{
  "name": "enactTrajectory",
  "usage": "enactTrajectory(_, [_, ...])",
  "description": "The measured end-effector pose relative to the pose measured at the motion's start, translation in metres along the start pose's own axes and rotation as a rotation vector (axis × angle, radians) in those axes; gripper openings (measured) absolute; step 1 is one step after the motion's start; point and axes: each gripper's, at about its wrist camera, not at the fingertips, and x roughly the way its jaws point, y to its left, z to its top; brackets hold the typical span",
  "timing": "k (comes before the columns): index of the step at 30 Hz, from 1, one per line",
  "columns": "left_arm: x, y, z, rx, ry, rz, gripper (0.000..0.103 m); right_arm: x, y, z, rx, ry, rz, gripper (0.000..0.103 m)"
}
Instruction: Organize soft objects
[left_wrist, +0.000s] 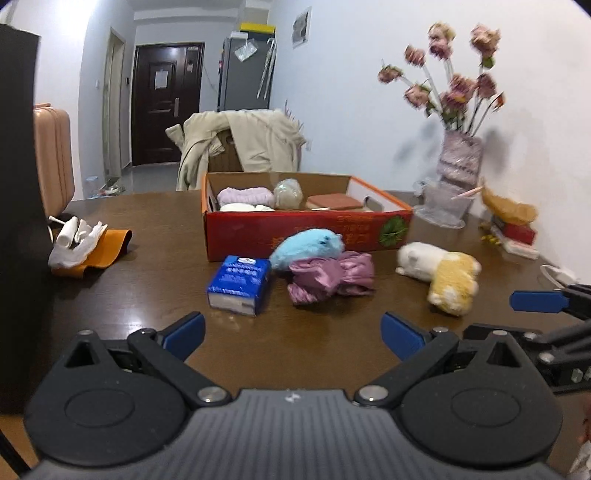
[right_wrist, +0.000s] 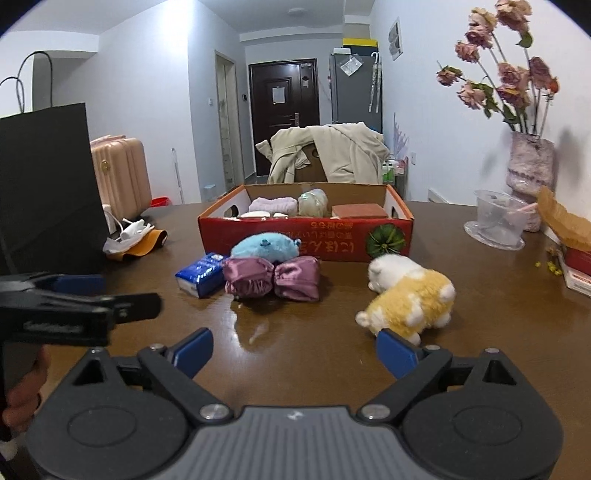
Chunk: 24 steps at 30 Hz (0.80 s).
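I use the red box as the reference. It sits open-topped on the table, apparently as the collection bin, since a lilac cloth and other items already lie inside. In front of it, still outside, are the blue plush, the purple satin bundle, the tissue pack and the white-and-yellow plush. I hold the left gripper and right gripper spread wide and empty, short of these items, ready for a pick.

Left claw agape, right claw agape
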Motion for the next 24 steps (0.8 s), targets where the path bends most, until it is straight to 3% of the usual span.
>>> enactTrajectory(4, [0.031,0.005,0.018,0.002,0.005,-0.006,0.102,0.027,-0.008,0.019,0.021,-0.016,0.021,0.088])
enactTrajectory(9, [0.074,0.022,0.051,-0.117,0.034,-0.066,0.064,0.077,-0.028,0.056,0.071,-0.019,0.093,0.077])
enactTrajectory(11, [0.091,0.027,0.059,-0.154,0.056,-0.087,0.058,0.103,-0.037,0.07,0.103,-0.005,0.137,0.073])
enactTrajectory(15, [0.127,0.029,0.069,-0.238,0.108,-0.146,0.053,0.16,-0.058,0.091,0.236,0.028,0.247,0.064])
enactTrajectory(19, [0.155,0.028,0.067,-0.266,0.159,-0.171,0.053,0.215,-0.07,0.097,0.344,0.135,0.276,0.057])
enactTrajectory(21, [0.163,0.032,0.063,-0.302,0.179,-0.213,0.041,0.232,-0.072,0.093,0.389,0.192,0.33,0.039])
enactTrajectory(24, [0.167,0.037,0.058,-0.347,0.175,-0.26,0.013,0.243,-0.072,0.086,0.407,0.231,0.375,0.026])
